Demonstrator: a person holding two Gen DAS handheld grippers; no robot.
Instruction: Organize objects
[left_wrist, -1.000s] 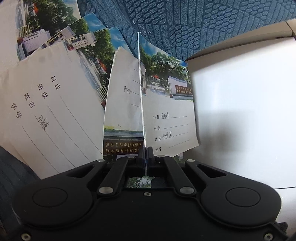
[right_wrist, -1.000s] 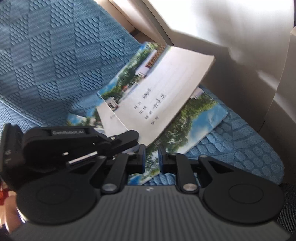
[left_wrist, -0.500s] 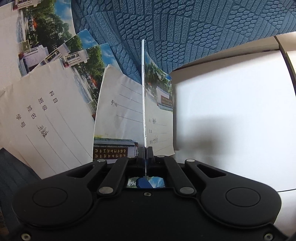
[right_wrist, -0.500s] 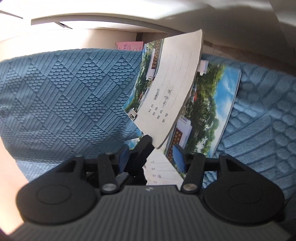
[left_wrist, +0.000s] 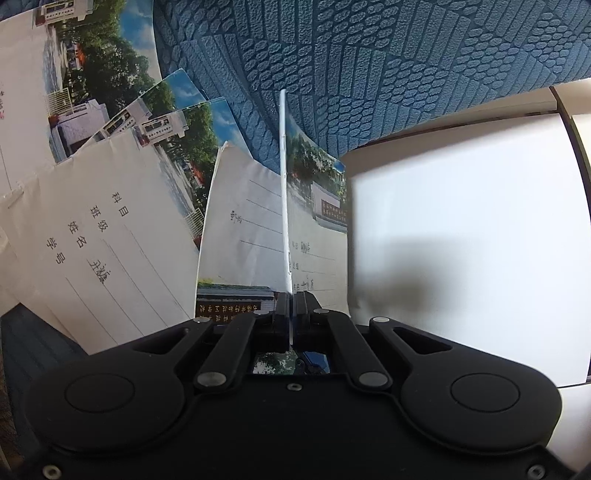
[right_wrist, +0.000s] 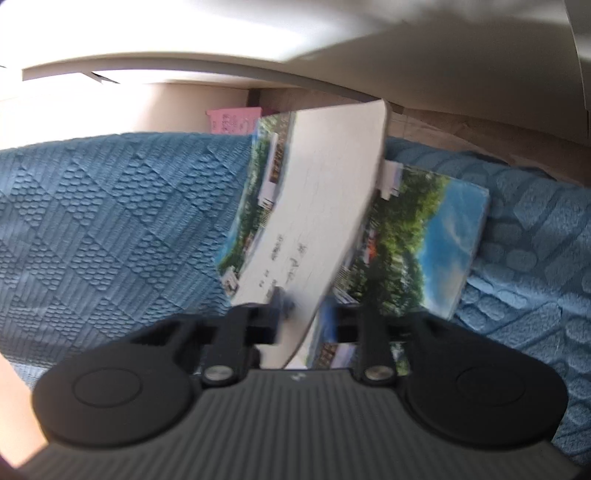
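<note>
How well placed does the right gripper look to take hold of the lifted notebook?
Probably well: the lifted notebook already sits between the closing jaws of the right gripper, nothing blocking, while the left gripper pinches its edge.

Both wrist cameras look down along their fingers, close over a blue quilted cover (left_wrist: 369, 74), sharing one lifted booklet (right_wrist: 317, 221).

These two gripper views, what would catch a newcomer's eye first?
First, the thin booklet standing on edge, pinched in the shut left gripper. Behind it more booklets with photo covers fan out over a blue quilted cover. In the right view, the right gripper is closing, with the held booklet's corner between its fingers.
</note>
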